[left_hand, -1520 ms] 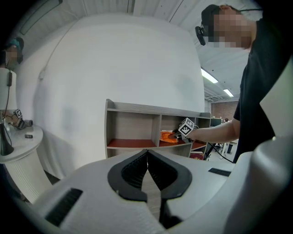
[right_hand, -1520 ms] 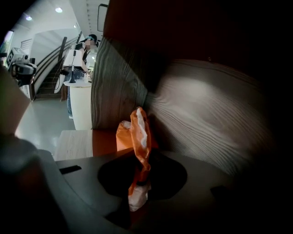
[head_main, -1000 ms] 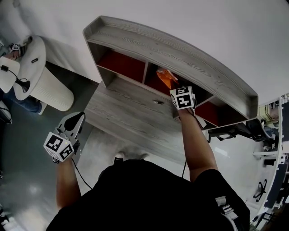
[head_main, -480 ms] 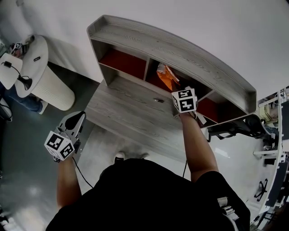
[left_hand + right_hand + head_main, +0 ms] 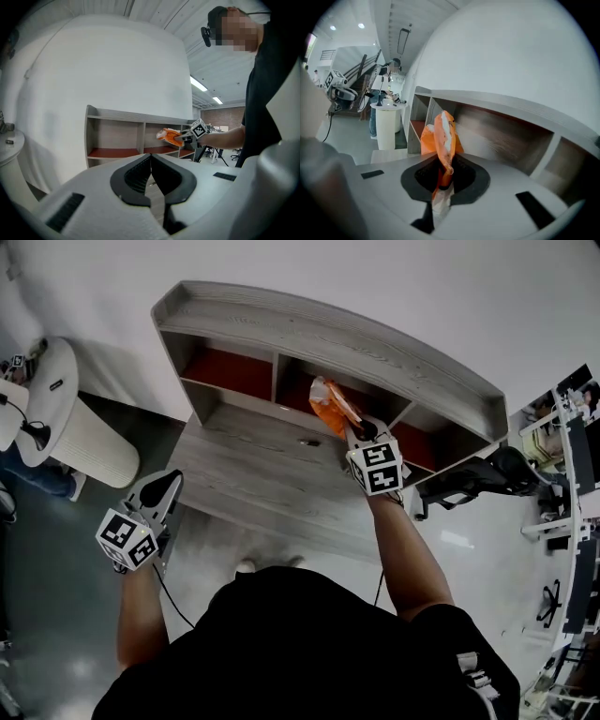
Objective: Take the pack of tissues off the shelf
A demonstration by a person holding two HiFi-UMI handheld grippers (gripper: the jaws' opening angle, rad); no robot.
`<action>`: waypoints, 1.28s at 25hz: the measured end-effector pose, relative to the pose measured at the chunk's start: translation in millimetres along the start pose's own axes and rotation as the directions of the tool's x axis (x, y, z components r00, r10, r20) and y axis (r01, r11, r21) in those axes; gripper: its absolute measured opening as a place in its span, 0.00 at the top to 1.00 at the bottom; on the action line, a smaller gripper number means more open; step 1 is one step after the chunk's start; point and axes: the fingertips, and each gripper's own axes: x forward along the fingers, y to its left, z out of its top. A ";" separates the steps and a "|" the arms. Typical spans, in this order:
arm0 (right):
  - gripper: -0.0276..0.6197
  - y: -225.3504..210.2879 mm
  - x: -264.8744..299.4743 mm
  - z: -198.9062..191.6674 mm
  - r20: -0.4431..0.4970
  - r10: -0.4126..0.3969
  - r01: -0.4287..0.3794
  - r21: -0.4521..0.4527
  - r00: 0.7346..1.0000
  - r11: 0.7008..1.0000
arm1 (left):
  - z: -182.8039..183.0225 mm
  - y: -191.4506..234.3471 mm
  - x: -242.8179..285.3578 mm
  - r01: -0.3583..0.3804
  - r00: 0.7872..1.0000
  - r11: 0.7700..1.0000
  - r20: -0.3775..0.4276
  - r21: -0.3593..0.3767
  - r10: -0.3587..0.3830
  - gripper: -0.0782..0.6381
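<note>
Withdrawal | pack of tissues [image 5: 326,404] pinched by one edge in right gripper [image 5: 359,434] fingers, at middle-bay mouth of shelf [image 5: 319,334] | left gripper [image 5: 151,157] fingers closed, empty | grip to be kept firm; thin wrapper may slip.

white ribbed pedestal table [image 5: 94,442] stands far left by the wall | small dark item [image 5: 56,385] lies on its round top | blue-trousered leg [image 5: 37,474] just beside it | black chair [image 5: 487,474] at right | glossy grey floor [image 5: 47,615] | plain white wall [image 5: 394,287] behind

White wall [image 5: 422,296], grey glossy floor [image 5: 56,615], white round table [image 5: 94,442] left
</note>
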 end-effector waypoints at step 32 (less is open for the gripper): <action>0.92 -2.7 -209.4 -86.7 -0.082 -0.323 0.331 0.111 0.943 0.937 | 29.8 -50.8 89.0 0.355 0.934 0.929 0.006 0.101 -0.357 0.87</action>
